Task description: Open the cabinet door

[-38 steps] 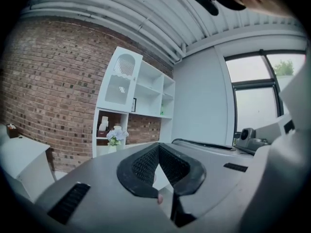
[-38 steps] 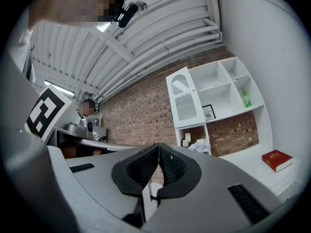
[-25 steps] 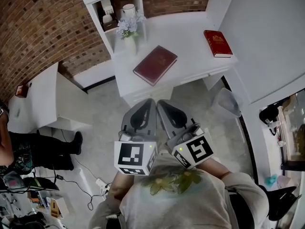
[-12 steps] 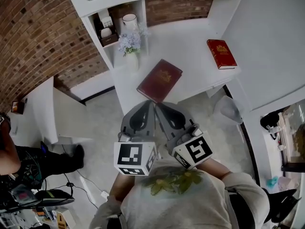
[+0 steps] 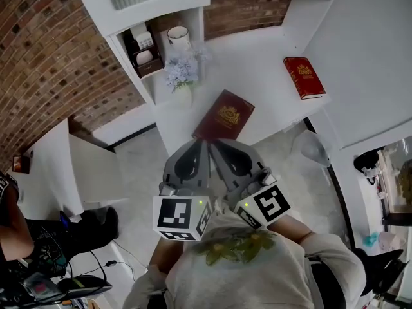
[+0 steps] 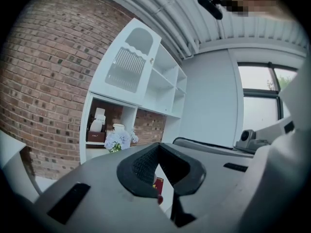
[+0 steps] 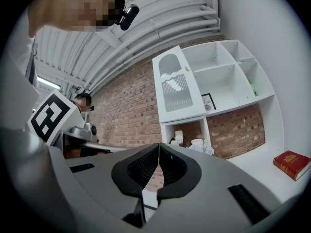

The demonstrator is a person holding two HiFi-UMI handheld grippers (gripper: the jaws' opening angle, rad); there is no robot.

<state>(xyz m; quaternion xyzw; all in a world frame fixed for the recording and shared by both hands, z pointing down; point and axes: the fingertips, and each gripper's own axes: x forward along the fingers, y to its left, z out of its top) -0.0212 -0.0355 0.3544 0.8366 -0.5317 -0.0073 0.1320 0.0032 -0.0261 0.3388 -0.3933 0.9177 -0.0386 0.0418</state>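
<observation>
White cabinet door [image 7: 176, 89], arched slatted panel, small knob at right edge, shut, upper left of shelving [image 7: 228, 76].

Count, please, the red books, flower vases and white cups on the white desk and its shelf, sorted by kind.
Red books: 2
Flower vase: 1
White cup: 1
Total: 4

A home-study setting: brick wall [image 5: 58, 56], white desk [image 5: 257, 56], shelf unit [image 7: 228, 76], red book [image 5: 305, 77], flower vase [image 5: 183, 82].
</observation>
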